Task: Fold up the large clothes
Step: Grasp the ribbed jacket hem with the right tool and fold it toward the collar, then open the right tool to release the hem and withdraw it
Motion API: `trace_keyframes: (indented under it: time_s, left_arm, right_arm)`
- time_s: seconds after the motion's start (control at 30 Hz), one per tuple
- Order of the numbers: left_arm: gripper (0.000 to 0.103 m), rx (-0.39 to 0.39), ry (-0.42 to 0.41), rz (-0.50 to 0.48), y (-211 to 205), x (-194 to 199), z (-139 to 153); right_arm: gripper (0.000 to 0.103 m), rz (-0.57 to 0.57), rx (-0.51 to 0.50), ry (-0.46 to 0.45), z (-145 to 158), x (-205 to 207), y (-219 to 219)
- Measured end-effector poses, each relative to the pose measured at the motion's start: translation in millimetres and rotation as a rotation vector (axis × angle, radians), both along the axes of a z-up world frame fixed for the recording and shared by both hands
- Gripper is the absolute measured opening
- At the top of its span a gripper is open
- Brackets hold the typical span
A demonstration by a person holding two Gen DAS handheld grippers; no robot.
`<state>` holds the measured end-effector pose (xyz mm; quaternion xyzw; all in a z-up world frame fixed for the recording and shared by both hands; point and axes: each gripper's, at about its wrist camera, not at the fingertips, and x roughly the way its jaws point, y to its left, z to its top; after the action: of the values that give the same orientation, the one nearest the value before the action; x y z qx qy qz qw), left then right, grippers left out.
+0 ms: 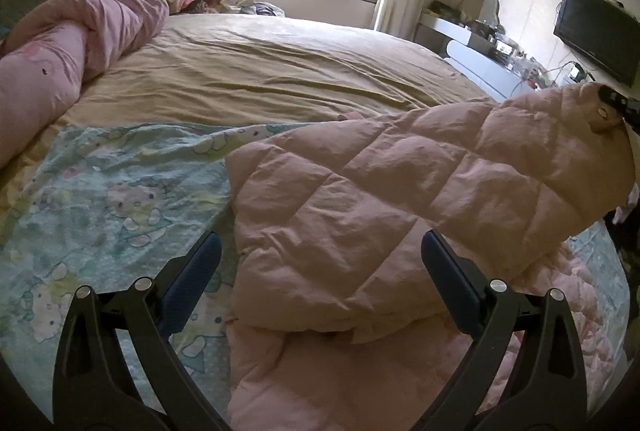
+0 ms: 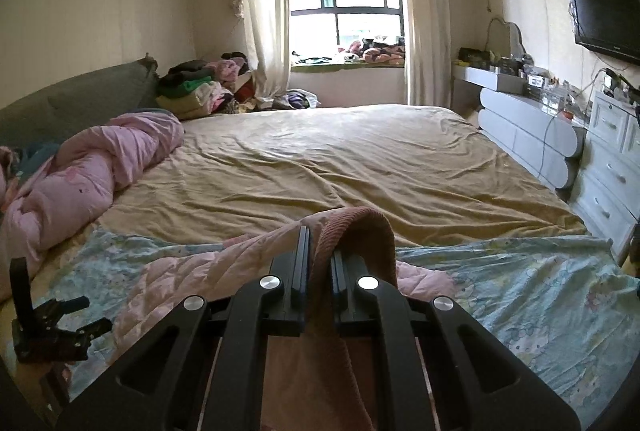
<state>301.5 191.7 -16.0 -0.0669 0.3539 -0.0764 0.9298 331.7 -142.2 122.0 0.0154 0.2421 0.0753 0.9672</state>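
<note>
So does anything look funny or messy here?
Nothing is broken or spilled. The pink puffer jacket is half lifted, one ribbed cuff pinched by the right gripper. The pink duvet lies bunched up.

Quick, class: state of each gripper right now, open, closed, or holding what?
Left gripper: open, holding nothing, above the pink quilted jacket.
Right gripper: shut on the jacket's ribbed cuff.

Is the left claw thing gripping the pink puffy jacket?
No, the left gripper hangs open above the pink quilted jacket, its fingers spread apart and pinching nothing.
</note>
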Motion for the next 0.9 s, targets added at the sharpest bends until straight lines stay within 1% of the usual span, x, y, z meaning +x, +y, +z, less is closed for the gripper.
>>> trace_keyframes:
  time_s: [0.17, 0.3, 0.37, 0.43, 0.47, 0.53, 0.6, 0.63, 0.73, 0.87, 0.9]
  left_arm:
    - [0.094, -0.003, 0.000, -0.019, -7.1, 4.2, -4.8]
    - [0.093, -0.035, 0.009, -0.016, -3.5, 9.1, -9.5]
    - [0.089, -0.057, 0.014, -0.018, -1.3, 12.1, -12.5]
    - [0.074, -0.071, 0.026, -0.028, -1.8, 14.6, -16.1]
    - [0.071, -0.071, 0.031, -0.036, -3.6, 15.8, -18.3]
    - [0.058, -0.069, 0.040, -0.055, -8.0, 17.7, -22.1]
    - [0.054, -0.071, 0.056, -0.083, -13.2, 20.2, -27.8]
    - [0.052, -0.066, 0.067, -0.094, -16.5, 21.5, -31.2]
    - [0.052, -0.035, 0.094, -0.110, -24.1, 24.1, -42.0]
    - [0.052, -0.064, 0.124, -0.098, -20.5, 27.1, -51.1]
    - [0.052, -0.057, 0.128, -0.099, -21.4, 27.1, -52.9]
  right_arm:
    - [0.007, -0.025, -0.005, 0.028, -11.9, 13.1, -4.2]
    - [0.007, -0.049, -0.015, 0.053, -23.7, 23.6, -7.8]
    - [0.007, -0.066, -0.022, 0.070, -32.1, 29.9, -9.0]
    - [0.007, -0.090, -0.023, 0.097, -43.3, 39.1, -12.9]
    - [0.007, -0.099, -0.024, 0.110, -49.4, 43.3, -15.3]
    - [0.007, -0.114, -0.033, 0.127, -59.9, 50.3, -16.9]
    - [0.007, -0.126, -0.036, 0.142, -68.9, 56.5, -18.8]
    - [0.007, -0.132, -0.037, 0.156, -75.4, 60.7, -19.7]
    - [0.007, -0.149, -0.045, 0.182, -88.6, 66.3, -19.3]
    - [0.007, -0.171, -0.037, 0.245, -106.8, 72.2, -21.8]
    - [0.008, -0.177, -0.033, 0.257, -108.5, 72.1, -22.8]
